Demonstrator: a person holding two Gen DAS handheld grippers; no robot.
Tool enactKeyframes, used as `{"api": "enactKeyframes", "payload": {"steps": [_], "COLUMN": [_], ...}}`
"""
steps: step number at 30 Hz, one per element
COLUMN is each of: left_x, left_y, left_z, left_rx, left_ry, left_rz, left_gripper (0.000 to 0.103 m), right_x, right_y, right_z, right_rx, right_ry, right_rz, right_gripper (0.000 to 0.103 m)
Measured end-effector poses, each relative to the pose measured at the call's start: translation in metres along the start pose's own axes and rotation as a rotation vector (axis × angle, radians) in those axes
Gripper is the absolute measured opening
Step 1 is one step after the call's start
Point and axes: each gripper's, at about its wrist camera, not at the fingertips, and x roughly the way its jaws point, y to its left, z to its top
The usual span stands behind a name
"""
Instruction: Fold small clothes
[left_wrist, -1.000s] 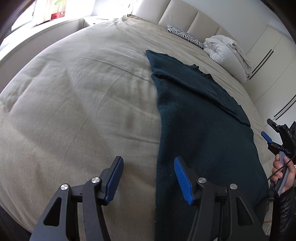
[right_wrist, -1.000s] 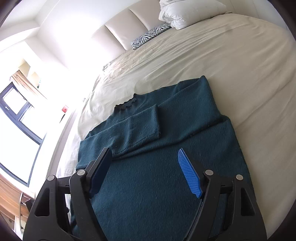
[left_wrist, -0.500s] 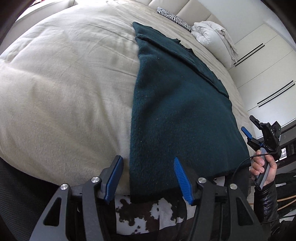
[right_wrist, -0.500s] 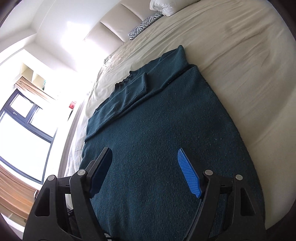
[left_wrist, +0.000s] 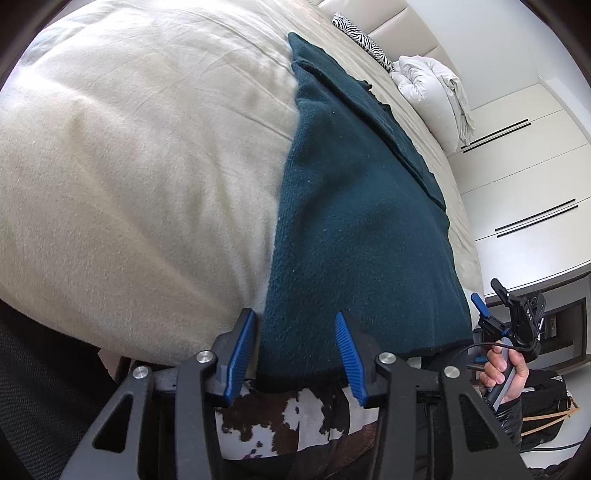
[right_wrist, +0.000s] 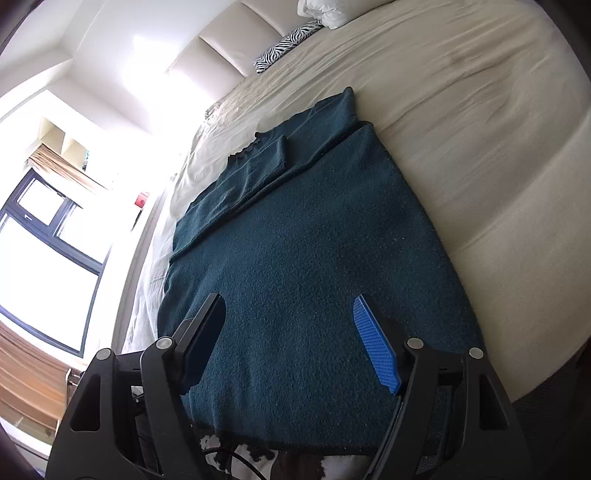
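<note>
Setting: bedroom with a wide bed (right_wrist: 480, 110) under a cream cover; padded headboard (right_wrist: 229, 40), zebra-print cushion (right_wrist: 288, 44) and bundled white duvet (left_wrist: 436, 85) at the far end, window (right_wrist: 48, 258) on one side, white wardrobe doors (left_wrist: 524, 177) on the other.

Garment: dark teal sweater (right_wrist: 306, 266) spread flat on the bed, lengthwise toward the headboard, hem at the near mattress edge, presumably so both lower corners can be reached from the bedside.

Sleeves: both appear folded in across the upper body, one lying as a narrow band near the neckline (right_wrist: 258, 151); the outline is thus a long rectangle, ready for a crosswise fold.

Left gripper (left_wrist: 295, 354): jaws wide apart, empty, straddling the hem's left corner at the mattress edge; contact with the cloth cannot be confirmed.

Right gripper (right_wrist: 288, 343): jaws wide apart, empty, poised over the lower body of the sweater near the hem; in the left wrist view it stands beside the right hem corner, held in the right hand (left_wrist: 502, 373).

Below the edge: brown-and-white cowhide-pattern rug (left_wrist: 288, 413) on the floor.

Judged step: taking the hem at both corners to carry it toward the shoulders.
</note>
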Motion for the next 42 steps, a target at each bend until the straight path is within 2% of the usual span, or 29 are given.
{"api": "enactKeyframes", "payload": {"steps": [1, 3, 6, 16, 20, 23, 28, 35, 42], "left_x": [0.0, 0.0, 0.0, 0.0, 0.002, 0.003, 0.005, 0.006, 0.007], "left_y": [0.002, 0.007, 0.014, 0.013, 0.011, 0.009, 0.003, 0.001, -0.003], "left_z": [0.0, -0.001, -0.002, -0.003, -0.002, -0.002, -0.003, -0.003, -0.002], "left_rx": [-0.004, -0.021, -0.054, -0.038, -0.037, -0.023, -0.005, 0.014, 0.034], "left_ry": [0.003, 0.011, 0.018, 0.029, 0.032, 0.034, 0.035, 0.042, 0.056], "left_rz": [0.001, -0.001, -0.022, -0.032, -0.031, -0.023, -0.008, 0.003, 0.012], "left_gripper": [0.037, 0.022, 0.014, 0.012, 0.012, 0.012, 0.008, 0.008, 0.008], "right_x": [-0.005, -0.016, -0.028, -0.064, -0.06, -0.05, -0.046, -0.041, -0.04], "right_y": [-0.002, -0.006, -0.012, -0.036, -0.052, -0.062, -0.068, -0.075, -0.073], "right_z": [-0.001, -0.003, -0.007, -0.018, -0.024, -0.028, -0.026, -0.029, -0.03], "right_rx": [0.0, 0.0, -0.003, 0.012, 0.056, 0.09, 0.107, 0.126, 0.126], "right_ry": [0.0, -0.001, 0.008, 0.056, 0.128, 0.175, 0.191, 0.236, 0.24], "right_rz": [-0.01, -0.025, -0.057, -0.187, -0.229, -0.238, -0.205, -0.186, -0.181], "right_gripper": [0.071, 0.071, 0.071, 0.071, 0.071, 0.066, 0.061, 0.034, 0.03]}}
